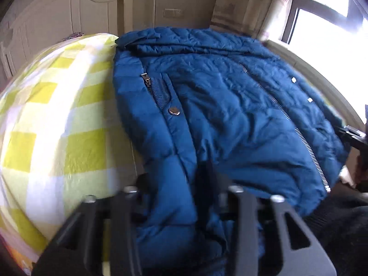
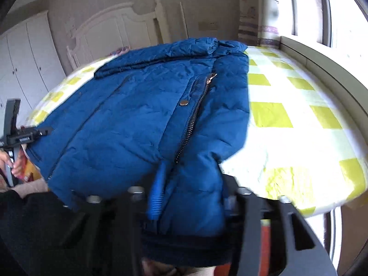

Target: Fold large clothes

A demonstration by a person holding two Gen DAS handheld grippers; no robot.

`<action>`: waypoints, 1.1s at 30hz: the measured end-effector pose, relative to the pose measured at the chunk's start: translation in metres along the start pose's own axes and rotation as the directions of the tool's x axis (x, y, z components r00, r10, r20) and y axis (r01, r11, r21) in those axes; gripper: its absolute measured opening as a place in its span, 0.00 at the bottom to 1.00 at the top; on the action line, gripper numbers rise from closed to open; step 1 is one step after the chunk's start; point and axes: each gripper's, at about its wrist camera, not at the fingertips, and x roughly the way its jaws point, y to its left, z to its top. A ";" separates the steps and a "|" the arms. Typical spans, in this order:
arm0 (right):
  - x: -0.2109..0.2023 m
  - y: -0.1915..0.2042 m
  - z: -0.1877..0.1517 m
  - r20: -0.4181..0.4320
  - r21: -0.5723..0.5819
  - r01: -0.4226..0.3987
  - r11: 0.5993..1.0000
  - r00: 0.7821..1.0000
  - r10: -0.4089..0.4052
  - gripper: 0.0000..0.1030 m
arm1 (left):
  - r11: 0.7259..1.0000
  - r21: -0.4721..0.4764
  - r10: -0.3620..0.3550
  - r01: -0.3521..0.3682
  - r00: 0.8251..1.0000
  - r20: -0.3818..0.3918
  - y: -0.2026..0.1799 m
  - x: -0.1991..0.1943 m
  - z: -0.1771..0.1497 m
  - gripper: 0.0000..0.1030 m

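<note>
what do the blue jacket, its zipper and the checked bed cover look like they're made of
Blue jacket: looks like thin synthetic shell, maybe nylon or polyester, with a slight sheen, over padding; it is puffy and finely crinkled.
Zipper: likely metal; the teeth glint silver.
Checked bed cover: seems a woven sheet, perhaps cotton, matte with soft creases; glare hides the weave.

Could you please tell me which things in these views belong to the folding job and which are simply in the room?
Job:
blue puffer jacket
left gripper, closed on the jacket's hem
right gripper, closed on the hem too
checked bedsheet under the jacket

Just there:
headboard
wardrobe
window
curtain
</note>
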 end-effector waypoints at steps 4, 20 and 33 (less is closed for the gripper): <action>-0.040 -0.001 -0.004 0.070 0.047 -0.086 0.995 0.994 0.082 0.19 | 0.992 -0.081 -0.084 0.092 0.992 0.094 0.011 -0.041 -0.003 0.11; -0.154 0.032 0.174 0.398 -0.026 -0.208 0.978 0.895 0.201 0.15 | 0.785 -0.268 -0.374 0.559 0.772 0.514 0.093 -0.170 0.099 0.22; 0.073 -0.145 0.182 0.160 0.594 -0.315 0.740 0.948 0.275 0.94 | 0.524 -0.794 -0.230 0.309 0.949 0.217 0.247 0.056 0.094 0.77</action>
